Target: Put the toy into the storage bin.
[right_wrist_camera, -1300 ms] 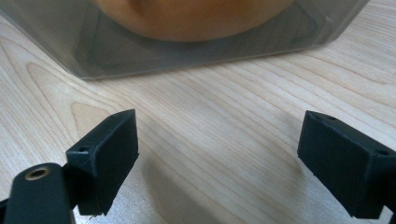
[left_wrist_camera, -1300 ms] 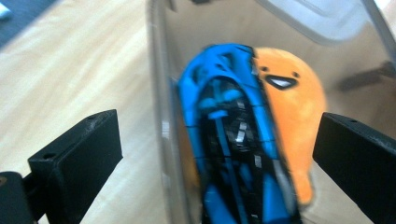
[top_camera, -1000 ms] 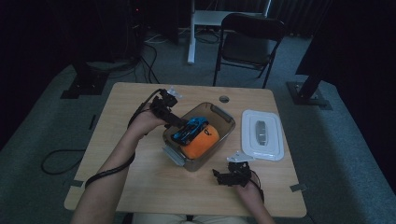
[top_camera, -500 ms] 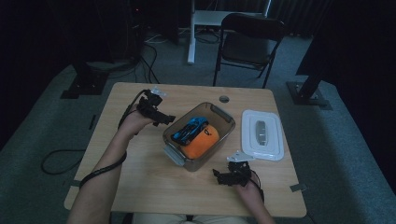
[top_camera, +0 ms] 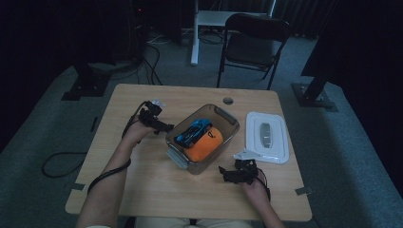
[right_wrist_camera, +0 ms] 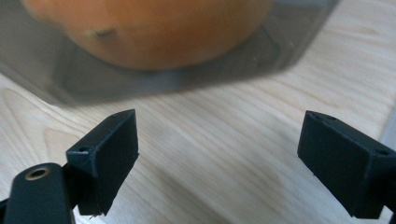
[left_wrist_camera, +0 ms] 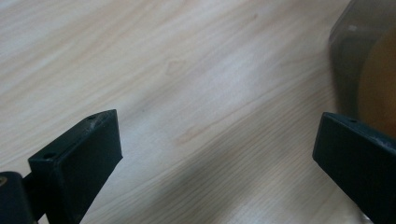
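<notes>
A clear plastic box [top_camera: 223,115] stands mid-table with a blue toy car [top_camera: 192,132] and an orange ball [top_camera: 204,144] inside it. My left gripper [top_camera: 164,126] hovers just left of the box, open and empty; in the left gripper view [left_wrist_camera: 215,154] bare wood lies between the jaws and the box wall [left_wrist_camera: 348,56] is at the right. My right gripper [top_camera: 227,175] rests near the box's front right corner, open and empty; in the right gripper view [right_wrist_camera: 217,154] the box [right_wrist_camera: 187,79] with the orange ball [right_wrist_camera: 149,28] is just ahead.
The box's white lid [top_camera: 266,137] lies flat on the table [top_camera: 142,180] to the right of the box. A black folding chair [top_camera: 252,38] stands beyond the far edge. Cables trail across the floor at the left.
My left gripper has drawn back from above the box toward the left and now sits lower beside it. The right gripper has stayed put.
</notes>
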`<state>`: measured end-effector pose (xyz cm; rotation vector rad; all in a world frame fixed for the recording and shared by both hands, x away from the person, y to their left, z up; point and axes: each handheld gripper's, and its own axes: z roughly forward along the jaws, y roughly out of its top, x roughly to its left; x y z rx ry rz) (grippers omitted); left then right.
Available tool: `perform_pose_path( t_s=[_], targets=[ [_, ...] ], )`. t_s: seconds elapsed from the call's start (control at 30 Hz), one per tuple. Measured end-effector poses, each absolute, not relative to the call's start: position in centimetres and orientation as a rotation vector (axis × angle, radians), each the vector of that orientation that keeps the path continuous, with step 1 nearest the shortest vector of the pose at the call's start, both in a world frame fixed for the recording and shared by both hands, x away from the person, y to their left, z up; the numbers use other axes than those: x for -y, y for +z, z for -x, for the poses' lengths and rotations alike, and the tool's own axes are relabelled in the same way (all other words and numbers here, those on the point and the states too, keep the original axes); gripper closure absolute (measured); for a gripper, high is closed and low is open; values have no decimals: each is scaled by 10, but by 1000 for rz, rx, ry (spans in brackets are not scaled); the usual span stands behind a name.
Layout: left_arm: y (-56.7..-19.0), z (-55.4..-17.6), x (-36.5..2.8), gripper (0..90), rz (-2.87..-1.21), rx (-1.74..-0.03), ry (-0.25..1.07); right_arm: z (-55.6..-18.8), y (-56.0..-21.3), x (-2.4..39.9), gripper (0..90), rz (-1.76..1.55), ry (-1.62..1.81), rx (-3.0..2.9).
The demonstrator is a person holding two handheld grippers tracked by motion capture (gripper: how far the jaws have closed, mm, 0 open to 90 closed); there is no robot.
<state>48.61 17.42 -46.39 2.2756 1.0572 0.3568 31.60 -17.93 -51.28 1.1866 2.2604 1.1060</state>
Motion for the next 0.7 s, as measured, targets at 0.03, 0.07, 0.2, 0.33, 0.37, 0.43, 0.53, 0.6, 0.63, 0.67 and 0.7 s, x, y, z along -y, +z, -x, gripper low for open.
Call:
perform_pose_path(
  t_s=[0.03,0.07,0.2,0.33,0.37,0.43,0.53,0.6,0.63,0.67,0.7],
  targets=[
    [-464,-486,-174,20,-2276,-1057,357,-317,-513,179,120,-1185,1112,-2258],
    [-467,-486,-173,20,-2273,-1050,349,-317,-513,179,120,-1185,1112,-2258],
    [-474,-487,-166,19,-2263,-1019,328,-324,-511,178,120,-1221,1085,-2230],
    [-480,-487,-159,19,-2272,-1012,316,-329,-508,177,120,-1202,1121,-2219],
    [-483,-486,-155,19,-2297,-998,301,-330,-508,177,120,-1207,1118,-2213],
    [-483,-486,-155,19,-2297,-998,301,-331,-508,176,120,-1214,1110,-2210],
    [-484,-484,-153,21,-2287,-1006,314,-335,-508,174,120,-1251,1070,-2193],
    [-483,-482,-153,36,-2293,-994,318,-337,-508,174,120,-1262,1063,-2187],
    [-483,-480,-152,36,-2292,-989,320,-337,-508,173,120,-1265,1064,-2183],
    [-483,-479,-152,36,-2293,-985,310,-337,-508,173,120,-1263,1075,-2185],
    [-483,-478,-153,36,-2295,-985,308,-338,-508,173,120,-1259,1089,-2188]
  ],
)
